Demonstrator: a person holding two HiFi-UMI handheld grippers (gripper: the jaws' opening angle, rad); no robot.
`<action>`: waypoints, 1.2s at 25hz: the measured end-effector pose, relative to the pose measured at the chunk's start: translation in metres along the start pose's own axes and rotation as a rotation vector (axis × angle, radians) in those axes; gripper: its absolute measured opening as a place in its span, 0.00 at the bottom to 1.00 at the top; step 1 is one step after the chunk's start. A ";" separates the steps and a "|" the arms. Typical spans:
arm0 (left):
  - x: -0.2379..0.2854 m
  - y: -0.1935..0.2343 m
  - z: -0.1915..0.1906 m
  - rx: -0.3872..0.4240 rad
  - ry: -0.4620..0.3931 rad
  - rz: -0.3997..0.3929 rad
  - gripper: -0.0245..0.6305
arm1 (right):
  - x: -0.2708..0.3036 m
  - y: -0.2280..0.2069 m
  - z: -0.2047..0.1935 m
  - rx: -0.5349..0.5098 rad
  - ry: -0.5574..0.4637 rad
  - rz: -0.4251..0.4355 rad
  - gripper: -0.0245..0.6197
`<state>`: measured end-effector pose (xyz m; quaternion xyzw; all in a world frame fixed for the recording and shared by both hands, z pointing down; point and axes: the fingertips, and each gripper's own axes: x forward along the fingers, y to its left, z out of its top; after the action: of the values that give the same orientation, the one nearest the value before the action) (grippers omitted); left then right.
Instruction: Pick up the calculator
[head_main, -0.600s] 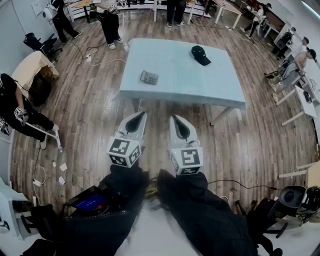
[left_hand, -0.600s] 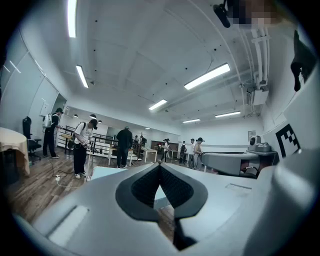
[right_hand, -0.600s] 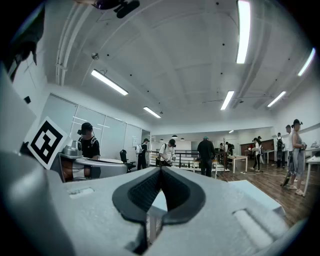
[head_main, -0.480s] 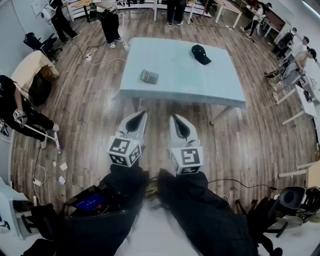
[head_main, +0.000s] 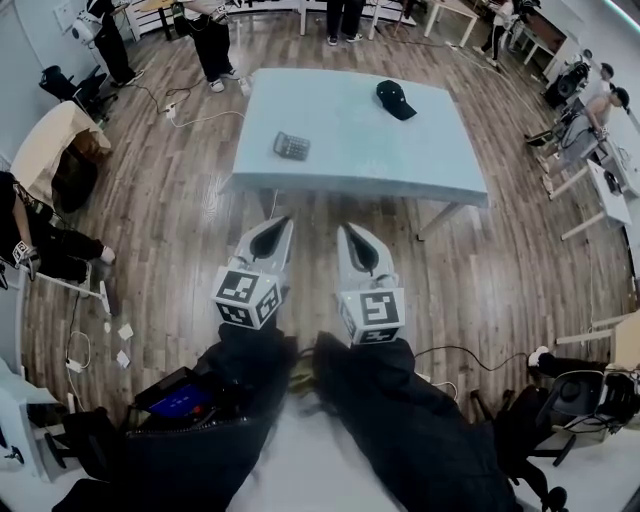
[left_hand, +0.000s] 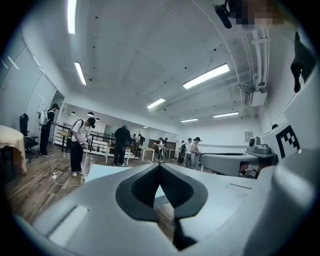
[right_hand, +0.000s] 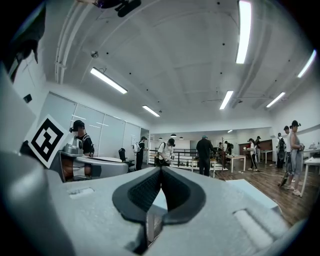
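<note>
The dark calculator (head_main: 292, 146) lies near the left front part of a pale blue table (head_main: 400, 165) in the head view. Both grippers hang over the wooden floor, well short of the table's near edge. My left gripper (head_main: 281, 222) is shut and empty, its jaw tips meeting (left_hand: 160, 165). My right gripper (head_main: 347, 230) is shut and empty too, with its tips together (right_hand: 161, 170). In both gripper views only the table's pale top shows beyond the jaws; the calculator does not show there.
A black cap (head_main: 396, 99) lies at the table's far right. Several people stand beyond the table (head_main: 208, 35) and sit at the left (head_main: 40, 240). Other desks and chairs stand at the right (head_main: 590, 150). Cables run on the floor.
The view has shifted slightly: the table and calculator sit a little higher and further left in the frame. Both grippers stay shut, side by side.
</note>
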<state>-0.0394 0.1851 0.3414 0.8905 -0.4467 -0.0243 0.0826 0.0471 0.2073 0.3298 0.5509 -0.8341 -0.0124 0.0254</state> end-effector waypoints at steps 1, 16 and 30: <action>0.000 -0.001 0.000 0.000 0.001 -0.002 0.04 | -0.001 0.000 0.000 0.001 0.001 -0.001 0.03; 0.014 -0.039 -0.023 0.003 0.030 0.002 0.04 | -0.025 -0.030 -0.028 0.035 0.044 0.010 0.04; 0.022 -0.055 -0.032 0.040 0.040 0.056 0.04 | -0.034 -0.042 -0.045 0.052 0.071 0.073 0.04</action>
<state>0.0210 0.2040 0.3648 0.8795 -0.4701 0.0047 0.0744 0.1015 0.2221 0.3715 0.5209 -0.8521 0.0299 0.0410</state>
